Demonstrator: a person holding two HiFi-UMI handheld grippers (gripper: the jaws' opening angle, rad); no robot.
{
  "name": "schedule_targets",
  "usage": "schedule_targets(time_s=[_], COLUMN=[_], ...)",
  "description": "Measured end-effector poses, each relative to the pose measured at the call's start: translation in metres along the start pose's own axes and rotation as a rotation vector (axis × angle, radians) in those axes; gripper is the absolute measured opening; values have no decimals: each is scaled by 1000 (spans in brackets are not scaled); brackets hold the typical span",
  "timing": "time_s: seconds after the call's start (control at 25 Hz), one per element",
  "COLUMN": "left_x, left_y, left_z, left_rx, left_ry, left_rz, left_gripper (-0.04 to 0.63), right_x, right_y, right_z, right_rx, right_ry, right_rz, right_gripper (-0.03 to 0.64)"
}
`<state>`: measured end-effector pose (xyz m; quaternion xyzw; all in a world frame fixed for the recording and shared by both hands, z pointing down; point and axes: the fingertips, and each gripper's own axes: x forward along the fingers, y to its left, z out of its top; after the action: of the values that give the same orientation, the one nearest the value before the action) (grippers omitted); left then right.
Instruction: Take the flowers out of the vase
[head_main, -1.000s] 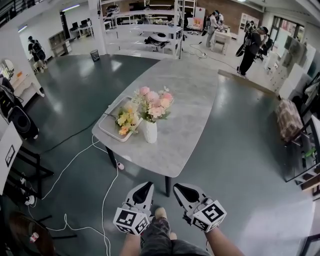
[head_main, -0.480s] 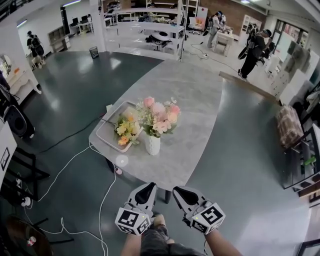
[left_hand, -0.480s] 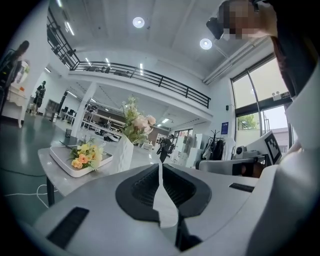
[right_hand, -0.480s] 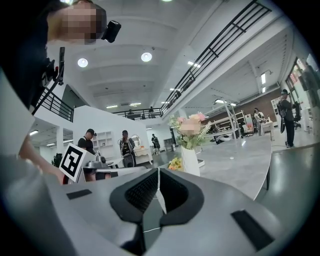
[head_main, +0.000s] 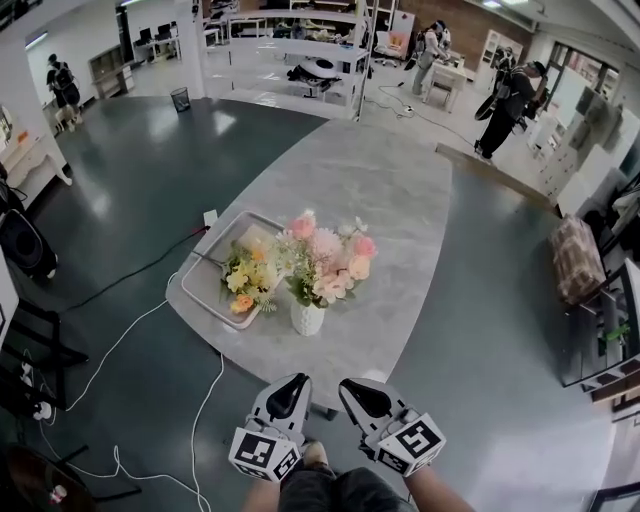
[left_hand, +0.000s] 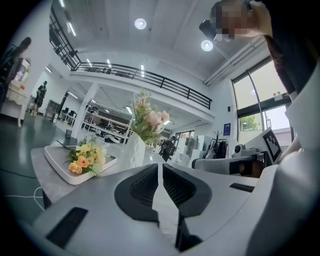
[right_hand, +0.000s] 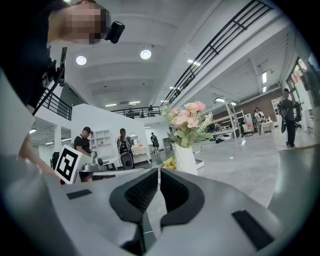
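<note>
pink and cream flowers (head_main: 325, 262) stand upright in a white vase (head_main: 307, 318) near the front edge of a grey marble-look table (head_main: 400, 200). the vase is just beside a white tray (head_main: 232, 238) that holds a smaller yellow bunch (head_main: 243, 285). the left gripper (head_main: 291, 383) and the right gripper (head_main: 352, 386) hang side by side short of the table's near edge, well apart from the vase. each has its jaws pressed together with nothing between them. nothing of the task looks done yet: the pink stems all sit in the vase, so this reads as the approach. the next move likely calls for reaching in over the table, spreading one pair of jaws, and taking the stems just above the vase's mouth. the other gripper may need to steady the vase so it does not tip or lift with the flowers.
</note>
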<state>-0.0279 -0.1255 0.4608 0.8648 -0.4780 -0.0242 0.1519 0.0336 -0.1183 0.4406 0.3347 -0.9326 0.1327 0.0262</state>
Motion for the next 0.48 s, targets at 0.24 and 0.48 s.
schedule_targets(time_s=[0.24,0.48], left_x=[21,51], left_y=[32,62], left_z=[-9,-15], left_rx=[3,32], left_ry=[-21,-61], left_rz=[49,93], left_gripper=[147,259], right_x=[13,41], right_y=[-34,-62], right_z=[-9,-18], right_rx=[-3,-31], right_ry=[4,-25], right_rz=[-39,-22], right_gripper=[21,21])
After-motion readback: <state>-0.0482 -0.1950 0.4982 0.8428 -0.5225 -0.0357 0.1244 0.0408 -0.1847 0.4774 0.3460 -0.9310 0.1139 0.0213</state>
